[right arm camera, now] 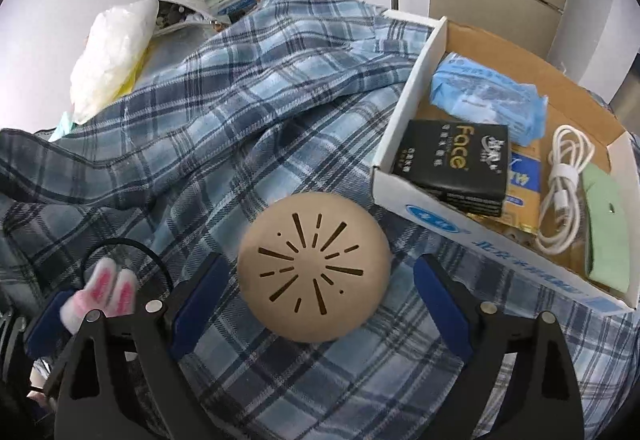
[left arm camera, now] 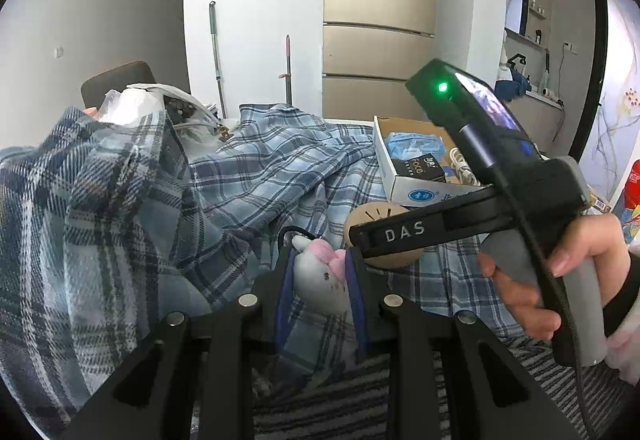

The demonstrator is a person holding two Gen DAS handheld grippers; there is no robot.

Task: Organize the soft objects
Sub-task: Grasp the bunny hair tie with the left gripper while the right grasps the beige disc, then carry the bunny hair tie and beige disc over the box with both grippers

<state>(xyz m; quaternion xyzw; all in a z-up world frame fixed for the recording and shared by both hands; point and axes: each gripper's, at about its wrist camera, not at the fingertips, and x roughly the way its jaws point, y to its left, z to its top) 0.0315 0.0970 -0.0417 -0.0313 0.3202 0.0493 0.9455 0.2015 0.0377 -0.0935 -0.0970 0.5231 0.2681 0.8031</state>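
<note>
The left gripper (left arm camera: 320,280) is clamped on a small plush bunny (left arm camera: 322,280), white with pink ears, its blue pads pressing both sides of the toy just above the blue plaid blanket (left arm camera: 248,176). Over on the right, the right gripper (right arm camera: 316,300) has its jaws spread wide, and a tan round cushion (right arm camera: 314,266) (dark lines fanning out from its middle) sits between the fingers with a gap on each side, so nothing is being pinched there. The cushion rests on the plaid blanket. Beyond the right finger, close to the cushion, lies an open cardboard box (right arm camera: 404,184) holding a black packet (right arm camera: 452,164), a blue wrapped pack (right arm camera: 488,100) and a coiled white cable (right arm camera: 564,184). To the right gripper's left, the bunny's ears poke up.
</note>
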